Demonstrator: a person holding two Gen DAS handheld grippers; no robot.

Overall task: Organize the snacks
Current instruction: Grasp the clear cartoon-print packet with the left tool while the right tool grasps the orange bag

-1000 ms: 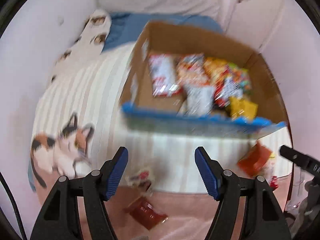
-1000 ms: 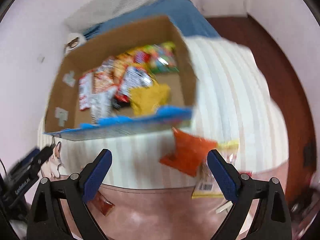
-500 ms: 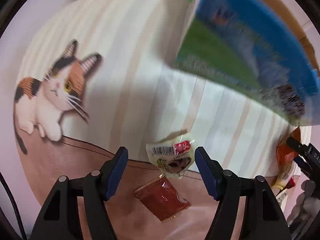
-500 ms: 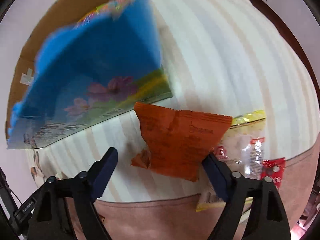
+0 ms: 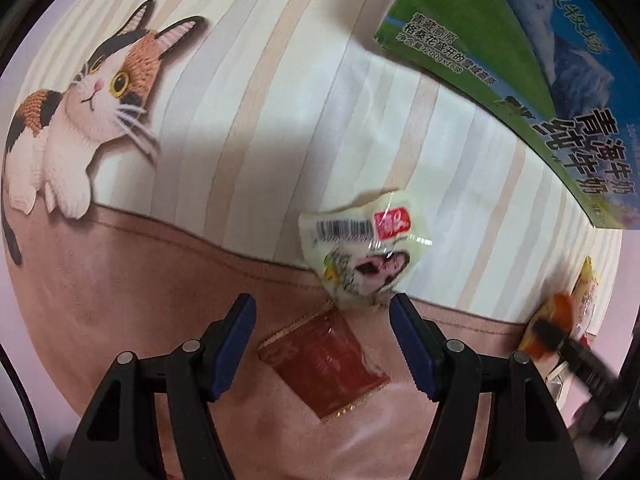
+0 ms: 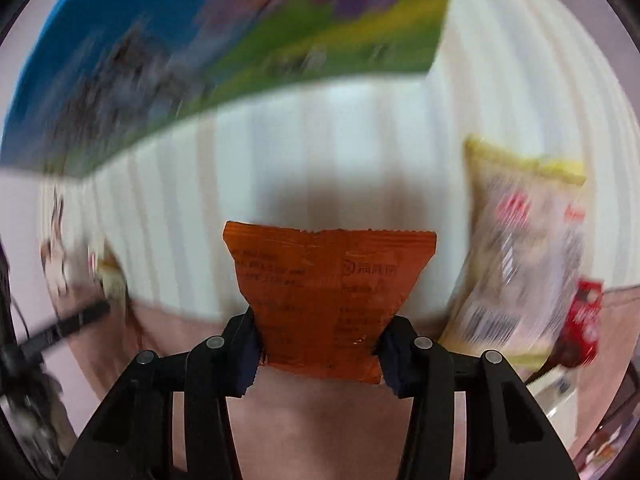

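Left wrist view: left gripper point(image 5: 322, 344) low over the bed, fingers spread wide, gripping nothing. Red packet point(image 5: 326, 364) lying flat between them on the pink band of the sheet point(image 5: 120, 280). Pale pouch point(image 5: 362, 256) just beyond the tips, across the seam into the stripes. Cat print point(image 5: 84, 120) far left, carton point(image 5: 532, 60) upper right.

Right wrist view: right gripper point(image 6: 318, 350) clamped on the orange bag point(image 6: 328, 300), pads pressing both lower edges, bag standing up from the sheet. Yellow-edged bag point(image 6: 516, 264) just right, blurred carton above.
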